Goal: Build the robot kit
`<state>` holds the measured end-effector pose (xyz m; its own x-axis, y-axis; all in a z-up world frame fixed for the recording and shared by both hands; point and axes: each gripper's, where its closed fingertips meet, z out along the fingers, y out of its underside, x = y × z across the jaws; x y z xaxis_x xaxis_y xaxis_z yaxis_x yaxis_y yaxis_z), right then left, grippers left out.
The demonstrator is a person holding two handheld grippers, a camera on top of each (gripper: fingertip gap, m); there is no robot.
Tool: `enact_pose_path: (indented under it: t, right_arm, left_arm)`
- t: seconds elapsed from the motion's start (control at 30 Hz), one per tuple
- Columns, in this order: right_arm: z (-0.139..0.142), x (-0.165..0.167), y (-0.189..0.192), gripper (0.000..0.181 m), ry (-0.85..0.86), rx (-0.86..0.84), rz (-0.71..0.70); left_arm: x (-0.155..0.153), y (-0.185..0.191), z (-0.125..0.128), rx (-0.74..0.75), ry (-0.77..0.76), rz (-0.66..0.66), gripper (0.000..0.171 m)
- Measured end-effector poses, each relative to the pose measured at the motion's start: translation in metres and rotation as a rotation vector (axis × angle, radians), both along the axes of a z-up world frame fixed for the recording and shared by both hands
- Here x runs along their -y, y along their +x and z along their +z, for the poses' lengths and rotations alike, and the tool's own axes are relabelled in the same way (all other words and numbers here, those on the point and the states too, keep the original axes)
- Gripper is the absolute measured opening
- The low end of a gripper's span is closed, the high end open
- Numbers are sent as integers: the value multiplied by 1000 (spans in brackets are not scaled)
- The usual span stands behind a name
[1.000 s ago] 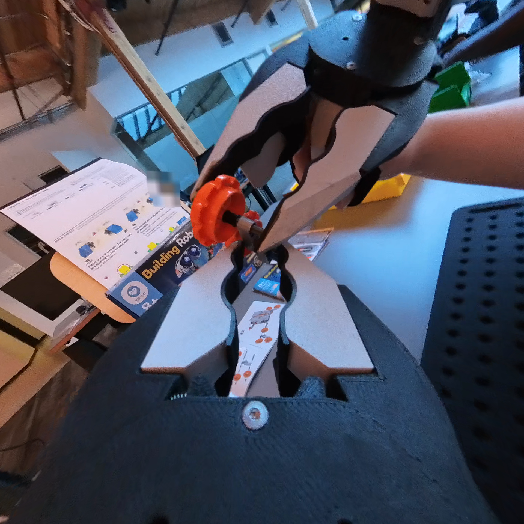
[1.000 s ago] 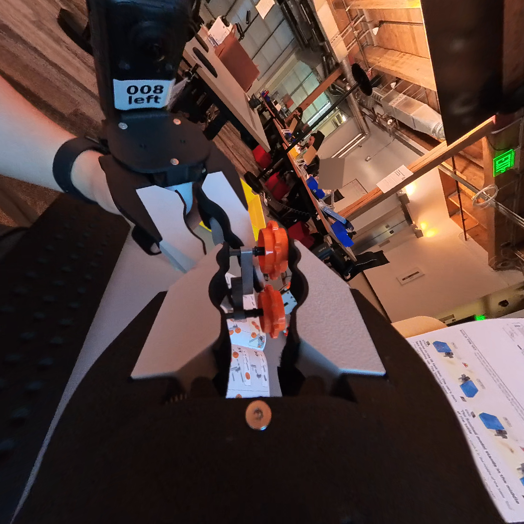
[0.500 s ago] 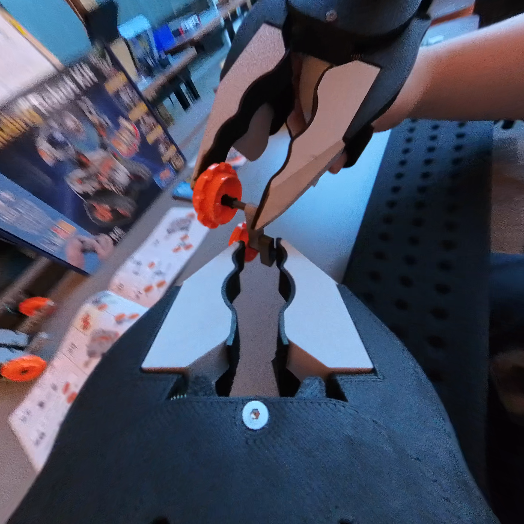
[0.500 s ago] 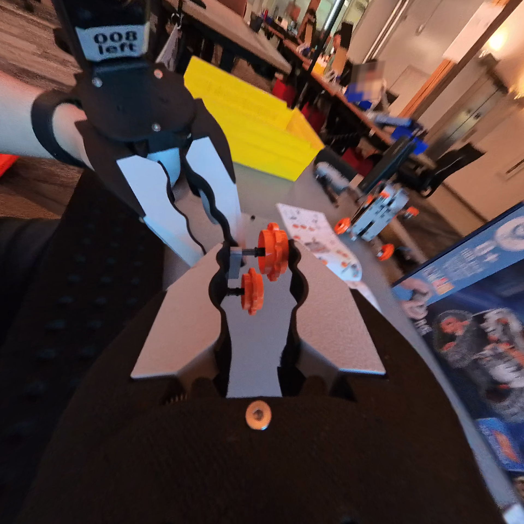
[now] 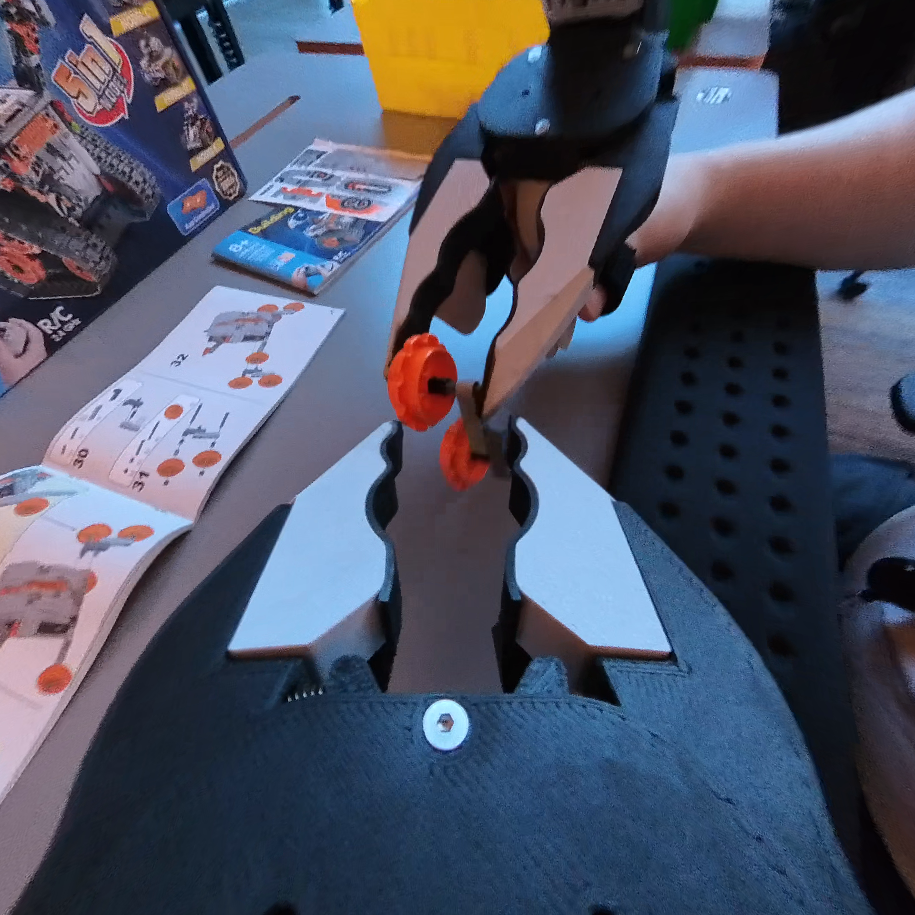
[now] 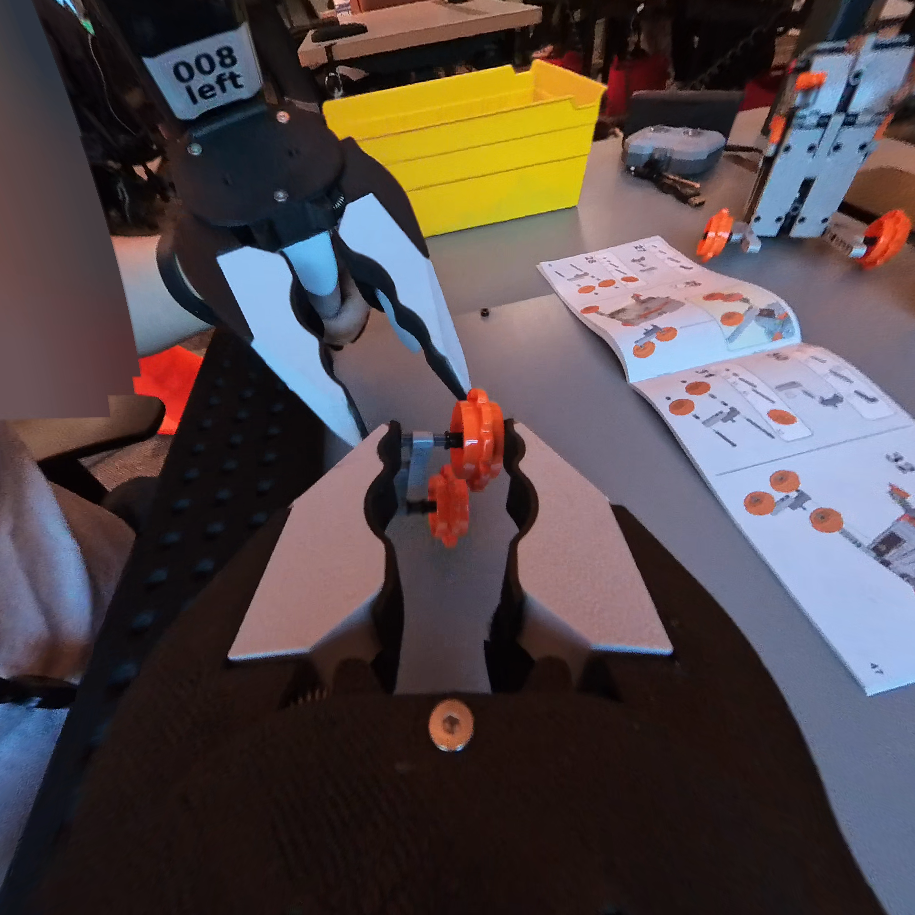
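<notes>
Both tongs have swung down over the bench (image 6: 569, 346); right tongs (image 6: 448, 435) pinch the orange-wheeled piece (image 6: 448, 475), left tongs (image 5: 450, 435) spread beside it, unattached.

Bare bench (image 6: 569, 376) runs open between the black perforated mat (image 6: 218, 445) on one side and the open instruction booklet (image 6: 772, 421) on the other, wide enough to pass. That lane is blocked mid-air by the small two-wheel assembly (image 6: 460, 470), clamped in the right gripper (image 6: 448, 435) with the left gripper (image 5: 448, 435) spread just beside it, fingers (image 5: 539, 475) nearly touching. Far end closed by yellow bin (image 6: 475, 148), grey module (image 6: 673, 151) and grey-orange model (image 6: 812, 163); box (image 5: 99, 148) and blue leaflet (image 5: 297, 237) crowd the booklet side.
</notes>
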<state>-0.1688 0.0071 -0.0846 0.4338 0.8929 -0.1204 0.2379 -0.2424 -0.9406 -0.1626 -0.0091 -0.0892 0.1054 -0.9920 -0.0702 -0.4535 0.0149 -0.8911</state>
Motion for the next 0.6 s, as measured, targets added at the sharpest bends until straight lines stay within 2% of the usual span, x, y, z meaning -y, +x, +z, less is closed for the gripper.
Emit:
enact_pose_path:
  t: [0.13,0.23,0.4,0.53,0.6]
  right_arm:
    - [-10,-8,5,40,-181,-88,0]
    - [-14,-16,12,40,-237,-138,-20]
    - [-19,-28,21,40,-245,-128,-43]
    - [-17,-26,20,40,-186,-114,-20]
    - [-15,-23,19,41,-97,-88,-4]
  left_arm:
    - [-13,9,-17,-37,-120,-26,41]
    - [-13,15,-28,-45,-243,-74,41]
    - [-13,23,-31,-62,-443,-154,26]
    - [-8,25,-32,-75,-464,-212,24]
    - [-1,24,-29,-51,-425,-249,15]
